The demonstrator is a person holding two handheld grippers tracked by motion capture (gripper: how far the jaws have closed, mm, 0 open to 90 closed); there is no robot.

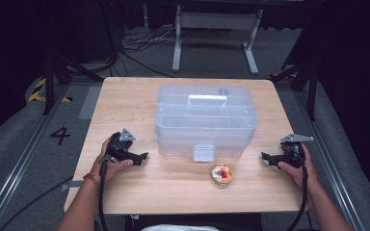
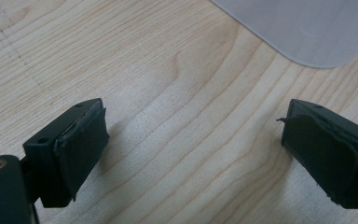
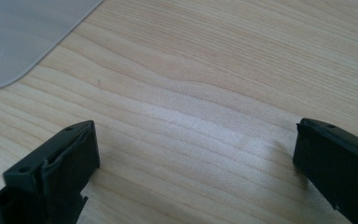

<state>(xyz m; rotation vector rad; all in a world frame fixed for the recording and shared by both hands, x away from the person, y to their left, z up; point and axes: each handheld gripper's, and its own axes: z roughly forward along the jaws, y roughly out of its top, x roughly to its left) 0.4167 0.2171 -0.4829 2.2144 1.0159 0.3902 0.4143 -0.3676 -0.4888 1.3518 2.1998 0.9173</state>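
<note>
From the high view, the left gripper sits low over the wooden table, held in the person's left hand, its jaws pointing inward toward the middle of the table. Just ahead of it and a little farther up the table stands a clear plastic box with its lid on and a latch at the front. The right gripper is held in the right hand at the opposite side, jaws also pointing inward, with the box just beyond its tips and a bit farther up the table. Between the two grippers, nearer the right one and close in front of the box's latch, lies a small round tin with something red in it. Neither gripper touches the box or the tin.

In the left gripper view, the two black jaws stand wide apart with bare table between them and nothing held. A rounded corner of the box lies ahead, toward the upper right, apart from the tips.

In the right gripper view, the jaws are likewise spread wide over bare wood, holding nothing. A corner of the box shows ahead at the upper left, clear of the jaws.
</note>
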